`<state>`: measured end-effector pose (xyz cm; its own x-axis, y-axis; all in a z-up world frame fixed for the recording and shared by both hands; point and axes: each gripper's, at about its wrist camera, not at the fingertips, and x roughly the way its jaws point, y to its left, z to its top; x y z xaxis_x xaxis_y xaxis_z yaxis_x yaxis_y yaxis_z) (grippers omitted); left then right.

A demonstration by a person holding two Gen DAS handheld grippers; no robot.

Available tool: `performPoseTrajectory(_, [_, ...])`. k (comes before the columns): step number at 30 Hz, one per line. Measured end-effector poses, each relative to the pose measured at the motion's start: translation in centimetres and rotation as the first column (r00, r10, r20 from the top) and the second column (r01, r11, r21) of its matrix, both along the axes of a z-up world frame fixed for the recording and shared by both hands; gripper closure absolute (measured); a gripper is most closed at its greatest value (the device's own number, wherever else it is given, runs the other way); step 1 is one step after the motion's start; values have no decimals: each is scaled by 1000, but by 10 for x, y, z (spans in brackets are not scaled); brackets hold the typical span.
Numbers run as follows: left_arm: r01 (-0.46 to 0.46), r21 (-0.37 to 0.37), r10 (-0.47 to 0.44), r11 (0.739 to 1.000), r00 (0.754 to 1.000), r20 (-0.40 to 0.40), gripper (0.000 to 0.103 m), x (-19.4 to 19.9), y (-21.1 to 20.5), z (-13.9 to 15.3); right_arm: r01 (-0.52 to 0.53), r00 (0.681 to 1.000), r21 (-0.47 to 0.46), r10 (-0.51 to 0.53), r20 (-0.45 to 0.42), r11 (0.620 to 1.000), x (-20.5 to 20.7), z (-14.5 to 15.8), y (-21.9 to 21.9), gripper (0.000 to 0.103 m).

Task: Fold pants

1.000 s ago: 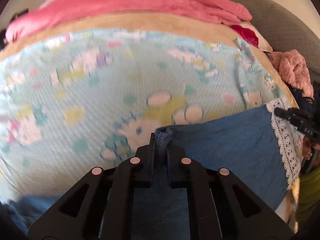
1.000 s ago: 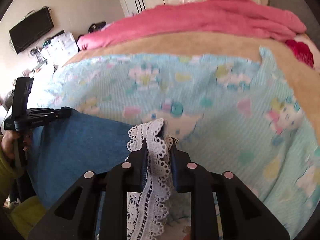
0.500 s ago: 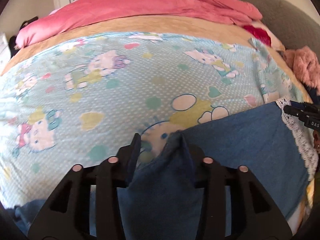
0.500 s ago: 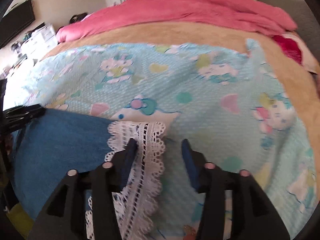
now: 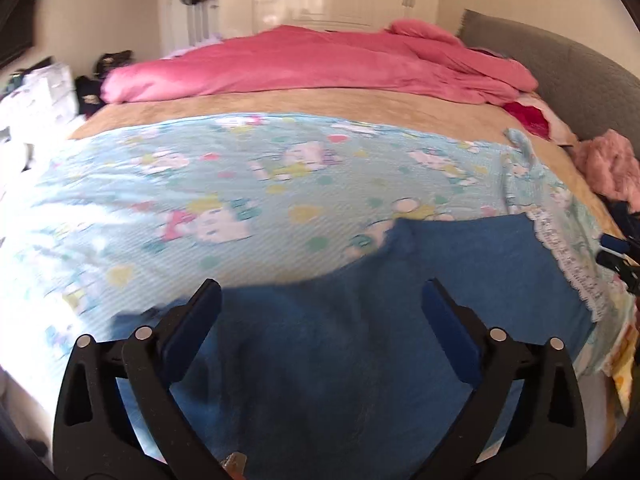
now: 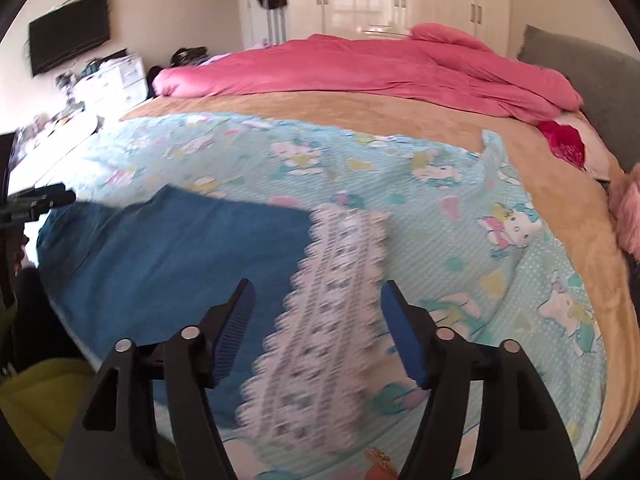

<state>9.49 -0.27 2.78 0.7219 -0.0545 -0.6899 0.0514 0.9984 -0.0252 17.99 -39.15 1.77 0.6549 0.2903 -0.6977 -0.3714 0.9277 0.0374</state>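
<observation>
Left gripper [image 5: 320, 304]: jaws are seen spread wide and opening; nothing is clamped. The pants [image 5: 380, 320] lie flat beneath and between the fingers, untouched by the blue pads [image 5: 188, 332].

Right gripper [image 6: 318, 304]: jaws are seen parted and opening. The lace hem [image 6: 332, 300] lies between the fingers without contact on either pad.

Pants: blue cloth, laid flat on the blanket [image 5: 240, 184] at the near edge of the bed. In the left view the cloth fills the 4 to 7 o'clock region, with the lace hem at 3 o'clock. In the right view the blue cloth is at 9 o'clock and the hem runs from centre down to 6 o'clock. Both views are motion-blurred.

The right gripper tips are seen at 3 o'clock in the left view, just beyond the hem; the left gripper tip is seen at 9 o'clock in the right view, at the cloth's far edge.

Surroundings: a pink duvet [image 6: 360, 68] is piled at 12 o'clock, a tan sheet [image 6: 360, 112] is exposed between duvet and blanket, and a grey headboard [image 5: 560, 76] is noted at 2 o'clock.
</observation>
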Motion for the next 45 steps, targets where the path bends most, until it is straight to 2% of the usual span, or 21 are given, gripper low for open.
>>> performPoseTrajectory(2, [-43, 9, 43, 999, 999, -20, 10, -12, 9, -2, -40, 999, -28, 40, -3, 999, -10, -6, 16, 38])
performPoseTrajectory(5, [-35, 3, 35, 999, 998, -43, 10, -19, 8, -6, -97, 995, -66, 96, -12, 993, -18, -15, 44, 36])
performPoseTrajectory(9, [89, -5, -89, 996, 992, -85, 10, -14, -22, -26, -150, 989, -89, 149, -23, 985, -17, -21, 76, 36])
performPoseTrajectory(11, [73, 52, -64, 996, 985, -158, 10, -6, -28, -46, -162, 986, -106, 157, -52, 981, -13, -27, 81, 36])
performPoseTrajectory(13, [21, 140, 13, 990, 972, -236, 9, 0, -19, -69, -132, 985, -171, 109, -136, 976, -4, -46, 76, 36])
performPoseTrajectory(16, [0, 49, 11, 999, 974, -226, 9, -5, 5, -69, -96, 981, -140, 70, -180, 986, -6, -52, 51, 36])
performPoseTrajectory(19, [-4, 19, 8, 1000, 976, -217, 9, -9, 17, -67, -63, 982, -145, 36, -186, 987, -14, -52, 34, 36])
performPoseTrajectory(23, [-2, 40, 11, 999, 977, -212, 9, -11, 13, -68, -53, 984, -142, 28, -175, 988, -19, -54, 32, 36])
performPoseTrajectory(28, [-26, -21, 22, 999, 983, -182, 9, -19, 16, -53, -52, 990, -114, 36, -138, 992, -27, -42, 33, 36])
performPoseTrajectory(30, [-29, -20, 26, 999, 986, -162, 9, -21, 13, -44, -59, 994, -74, 52, -101, 995, -33, -29, 32, 30])
performPoseTrajectory(35, [5, -47, -10, 999, 995, -94, 9, -29, -4, -16, -94, 995, -27, 93, -39, 995, -43, -5, 41, 29])
performPoseTrajectory(38, [44, -60, -48, 997, 997, -67, 9, -33, -22, -6, -118, 993, -8, 118, -9, 993, -48, 3, 51, 23])
performPoseTrajectory(41, [79, -62, -82, 995, 995, -51, 9, -35, -38, -1, -125, 992, -4, 125, 3, 992, -51, 6, 61, 18])
performPoseTrajectory(45, [123, -48, -126, 991, 990, -68, 9, -34, -60, -6, -142, 990, 21, 142, -2, 990, -50, 7, 72, 18])
